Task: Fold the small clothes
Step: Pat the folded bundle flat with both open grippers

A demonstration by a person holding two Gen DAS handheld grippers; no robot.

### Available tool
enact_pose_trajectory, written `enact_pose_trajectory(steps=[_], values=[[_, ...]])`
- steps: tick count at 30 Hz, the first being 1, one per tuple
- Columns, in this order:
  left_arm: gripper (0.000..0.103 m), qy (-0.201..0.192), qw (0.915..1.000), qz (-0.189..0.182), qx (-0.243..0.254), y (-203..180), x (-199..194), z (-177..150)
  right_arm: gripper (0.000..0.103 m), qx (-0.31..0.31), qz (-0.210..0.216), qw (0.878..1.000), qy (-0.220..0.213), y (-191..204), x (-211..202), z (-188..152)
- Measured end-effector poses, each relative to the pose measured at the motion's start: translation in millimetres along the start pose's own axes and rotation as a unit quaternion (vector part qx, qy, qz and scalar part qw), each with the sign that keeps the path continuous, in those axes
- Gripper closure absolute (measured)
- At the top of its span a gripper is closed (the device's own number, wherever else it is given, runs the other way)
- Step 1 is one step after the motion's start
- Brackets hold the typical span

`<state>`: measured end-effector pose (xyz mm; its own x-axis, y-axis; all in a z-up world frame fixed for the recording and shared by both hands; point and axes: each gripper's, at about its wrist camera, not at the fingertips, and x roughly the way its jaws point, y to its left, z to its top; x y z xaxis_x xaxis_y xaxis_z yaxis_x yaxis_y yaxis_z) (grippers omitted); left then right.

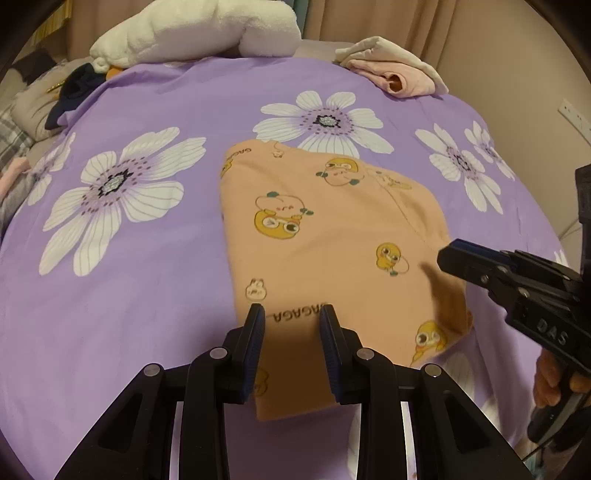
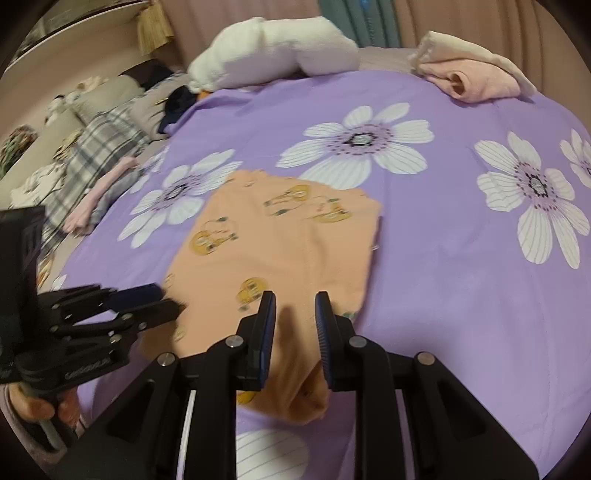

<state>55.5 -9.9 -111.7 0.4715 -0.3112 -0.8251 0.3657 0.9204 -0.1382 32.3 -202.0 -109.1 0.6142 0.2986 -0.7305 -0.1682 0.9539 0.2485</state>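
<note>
My left tongs and right tongs each pinch a near corner of the orange duck shirt on the purple bedspread — narrow, holding cloth — so I can fold it away.

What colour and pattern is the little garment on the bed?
The small garment is peach-orange, printed with yellow cartoon ducks; it shows best in the left wrist view.

Peach garment: soft matt knit cloth, printed cartoon ducks. Purple bedsheet: smooth matt woven cloth, white flower print. White plush toy: fluffy, fleecy pile. Both grippers, left gripper and right gripper: matt black plastic, ribbed blue pads, bright metal pivot pins.
</note>
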Motion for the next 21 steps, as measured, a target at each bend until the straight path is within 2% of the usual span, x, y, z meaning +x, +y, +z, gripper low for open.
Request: enact_pose_trajectory(steps=[4,8,21], values=[[0.073,0.004,1.0000,0.006,-0.001,2,2,-5,0.080,-0.021,0.007,1.000,0.010,10,2,-10],[0.073,0.009,0.9999,0.008,-0.002,4,4,-9,0.080,-0.025,-0.011,0.999,0.036,12,16,-18],[0.073,0.023,0.9997,0.005,-0.008,10,2,-25,0.083,-0.019,-0.012,0.999,0.047,9,12,-32]])
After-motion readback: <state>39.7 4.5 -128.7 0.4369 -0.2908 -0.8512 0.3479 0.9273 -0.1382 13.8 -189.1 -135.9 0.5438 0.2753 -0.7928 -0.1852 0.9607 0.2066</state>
